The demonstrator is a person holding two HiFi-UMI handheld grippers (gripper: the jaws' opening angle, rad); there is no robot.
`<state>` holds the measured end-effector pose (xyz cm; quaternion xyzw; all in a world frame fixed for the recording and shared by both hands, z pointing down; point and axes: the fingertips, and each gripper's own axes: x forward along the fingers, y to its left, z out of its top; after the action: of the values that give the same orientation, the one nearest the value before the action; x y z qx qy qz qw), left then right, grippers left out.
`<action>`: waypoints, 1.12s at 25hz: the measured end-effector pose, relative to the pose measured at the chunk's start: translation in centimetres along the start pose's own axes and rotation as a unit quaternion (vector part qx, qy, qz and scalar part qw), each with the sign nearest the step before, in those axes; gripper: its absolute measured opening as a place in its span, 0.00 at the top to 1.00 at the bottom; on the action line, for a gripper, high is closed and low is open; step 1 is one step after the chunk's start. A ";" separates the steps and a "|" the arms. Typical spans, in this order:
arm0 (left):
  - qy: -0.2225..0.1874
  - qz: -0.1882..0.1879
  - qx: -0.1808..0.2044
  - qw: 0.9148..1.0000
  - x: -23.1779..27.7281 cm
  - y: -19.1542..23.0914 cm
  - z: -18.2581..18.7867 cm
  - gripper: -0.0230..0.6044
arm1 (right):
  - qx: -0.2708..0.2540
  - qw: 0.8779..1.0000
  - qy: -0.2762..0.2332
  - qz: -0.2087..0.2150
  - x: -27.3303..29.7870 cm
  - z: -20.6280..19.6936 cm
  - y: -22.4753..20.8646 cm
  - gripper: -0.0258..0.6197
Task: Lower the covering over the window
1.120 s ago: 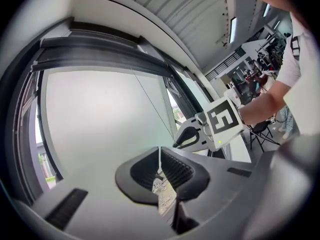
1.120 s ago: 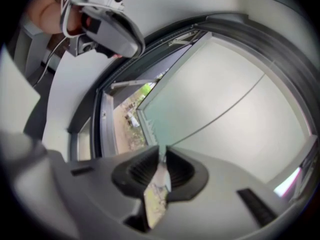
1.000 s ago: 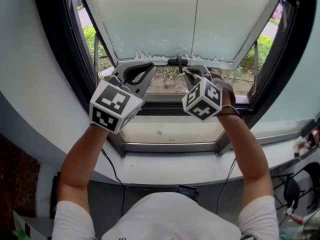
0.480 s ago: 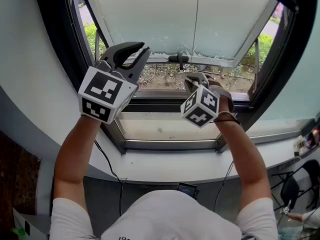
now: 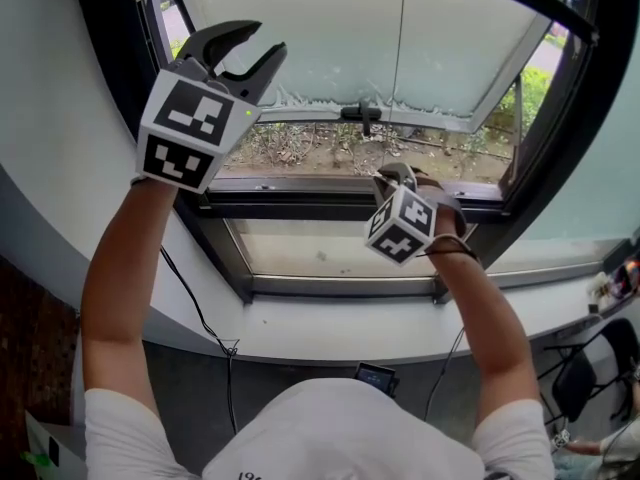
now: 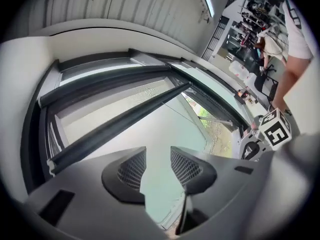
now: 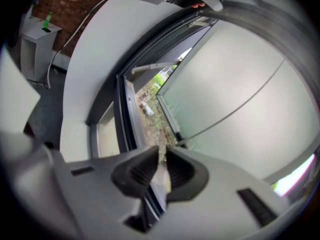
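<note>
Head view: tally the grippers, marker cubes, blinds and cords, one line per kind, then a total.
Grippers: 2 (left gripper, right gripper)
Marker cubes: 2 (left cube, right cube)
Blind: 1
Cord: 1
Total: 6

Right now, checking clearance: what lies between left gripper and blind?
Nothing. In the left gripper view, the left gripper, jaws just opened, frames only blind.

White curved counter [image 5: 330, 330] runs L to R under window [image 5: 340, 206]. Black cable [image 5: 190, 293] crosses its L part and drops over front edge; 2nd cable [image 5: 452, 353] hangs at R. Small bits at far R end [image 5: 622, 278], too small to ID. Dark grey floor [image 5: 190, 403] below.
</note>
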<state>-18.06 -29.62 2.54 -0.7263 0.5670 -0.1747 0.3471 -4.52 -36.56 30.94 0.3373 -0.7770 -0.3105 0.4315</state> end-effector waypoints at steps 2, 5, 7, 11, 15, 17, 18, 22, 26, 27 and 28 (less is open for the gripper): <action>0.009 0.006 0.030 1.000 0.8 0.9 0.4 0.69 | 0.003 1.000 0.002 0.002 0.2 -0.1 0.5 0.88; 0.028 0.008 0.067 0.997 2.2 1.7 0.5 0.64 | 0.011 1.000 0.001 0.005 0.4 0.0 1.3 0.88; 0.043 0.011 0.098 0.994 3.1 2.2 0.4 0.62 | 0.015 1.000 0.000 0.008 0.5 0.1 1.8 0.88; 0.055 0.028 0.154 0.986 4.7 3.6 0.8 0.59 | 0.020 1.000 0.005 0.015 0.8 -0.3 2.2 0.88; 0.067 0.024 0.172 0.982 6.1 4.2 1.1 0.57 | 0.025 0.999 0.010 0.027 1.2 -0.9 3.3 0.88; 0.078 0.016 0.181 0.980 6.6 3.9 0.9 0.57 | 0.025 0.999 0.012 0.034 1.4 -1.1 4.1 0.88; 0.084 0.010 0.185 0.979 6.8 3.6 0.6 0.57 | 0.026 0.999 0.015 0.037 1.5 -1.4 4.6 0.88; 0.101 -0.003 0.222 0.970 7.5 2.3 -0.9 0.57 | 0.031 0.998 0.021 0.050 2.1 -2.3 5.9 0.88; 0.115 -0.001 0.270 0.956 7.6 1.6 -1.8 0.57 | 0.027 0.998 0.021 0.059 2.5 -2.3 6.6 0.88; 0.120 -0.004 0.276 0.954 7.5 1.4 -2.1 0.57 | 0.025 0.998 0.024 0.061 2.5 -2.2 6.9 0.88; 0.127 -0.009 0.283 0.950 7.5 1.2 -2.5 0.57 | 0.024 0.997 0.026 0.064 2.6 -2.2 7.3 0.88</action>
<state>-18.28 -37.61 2.43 -0.5747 0.5272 -0.4223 0.4619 -5.47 -34.87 38.73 0.3052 -0.7929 -0.2547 0.4619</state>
